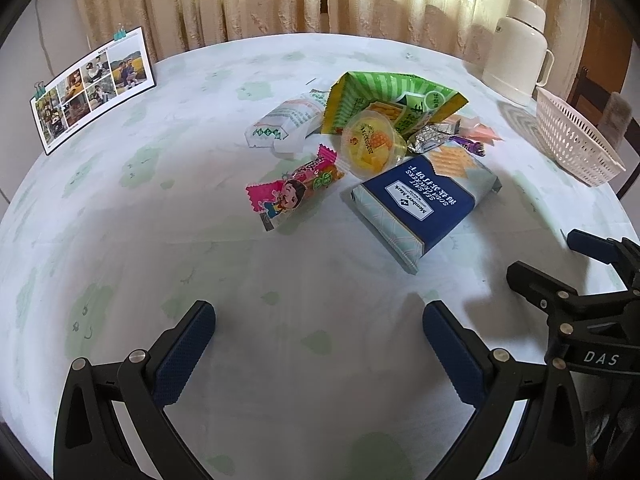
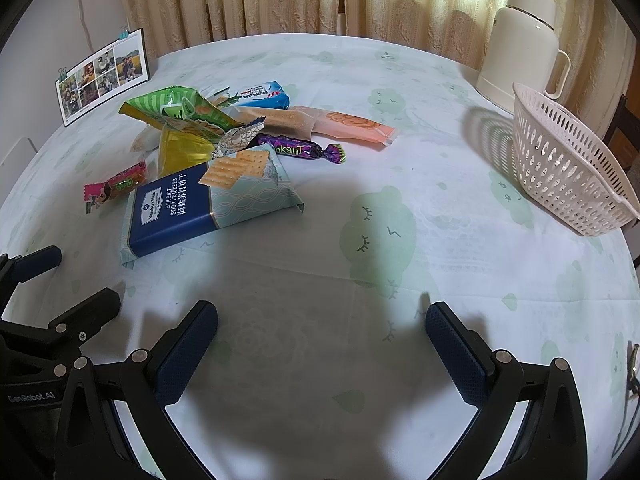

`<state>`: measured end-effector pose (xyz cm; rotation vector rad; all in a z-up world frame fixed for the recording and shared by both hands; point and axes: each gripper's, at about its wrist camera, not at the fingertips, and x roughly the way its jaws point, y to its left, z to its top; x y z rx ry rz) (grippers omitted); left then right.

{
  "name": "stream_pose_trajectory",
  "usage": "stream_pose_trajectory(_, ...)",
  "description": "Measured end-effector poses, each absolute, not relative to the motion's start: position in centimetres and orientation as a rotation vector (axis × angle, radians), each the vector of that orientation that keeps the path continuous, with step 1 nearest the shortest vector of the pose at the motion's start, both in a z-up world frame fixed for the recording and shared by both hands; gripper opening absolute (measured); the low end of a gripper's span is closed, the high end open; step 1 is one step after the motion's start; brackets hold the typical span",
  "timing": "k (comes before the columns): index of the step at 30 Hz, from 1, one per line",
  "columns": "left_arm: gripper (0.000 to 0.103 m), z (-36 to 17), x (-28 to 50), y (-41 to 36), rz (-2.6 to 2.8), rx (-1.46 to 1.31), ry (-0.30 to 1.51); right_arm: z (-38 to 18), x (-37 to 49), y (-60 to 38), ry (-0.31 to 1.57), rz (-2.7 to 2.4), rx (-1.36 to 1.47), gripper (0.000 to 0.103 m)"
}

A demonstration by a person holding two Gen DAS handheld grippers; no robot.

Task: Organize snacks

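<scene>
A pile of snacks lies mid-table: a blue soda cracker pack (image 1: 424, 204) (image 2: 208, 204), a pink candy pack (image 1: 294, 188) (image 2: 116, 186), a yellow jelly cup (image 1: 370, 142), a green bag (image 1: 392, 100) (image 2: 180, 114), a white pack (image 1: 286, 122), a purple candy (image 2: 298, 150) and a peach wrapper (image 2: 348, 126). My left gripper (image 1: 318, 352) is open and empty, well short of the pile. My right gripper (image 2: 322, 352) is open and empty, right of the pile. A white slotted basket (image 1: 576, 142) (image 2: 568, 168) stands at the right.
The round table (image 2: 400, 80) has a pale cloth with green prints. A cream thermos jug (image 1: 520, 48) (image 2: 524, 40) stands behind the basket. A photo calendar (image 1: 90, 88) (image 2: 102, 76) stands at the far left. Curtains hang behind.
</scene>
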<state>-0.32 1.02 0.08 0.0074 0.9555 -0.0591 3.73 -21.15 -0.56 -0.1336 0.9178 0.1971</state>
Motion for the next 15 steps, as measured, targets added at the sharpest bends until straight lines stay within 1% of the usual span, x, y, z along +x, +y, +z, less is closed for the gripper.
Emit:
stream_pose_trajectory(7,0.103,0.6,-0.5,2.2,-0.098,-0.089,0.922,-0.6,3.8,-21.1,0.919,0.196,-0.133,0.103)
stream_pose_trajectory(15,0.103,1.0,-0.8,2.7,-0.073,-0.119,0.885,-0.6,3.7,-21.2,0.919,0.197,-0.133,0.103)
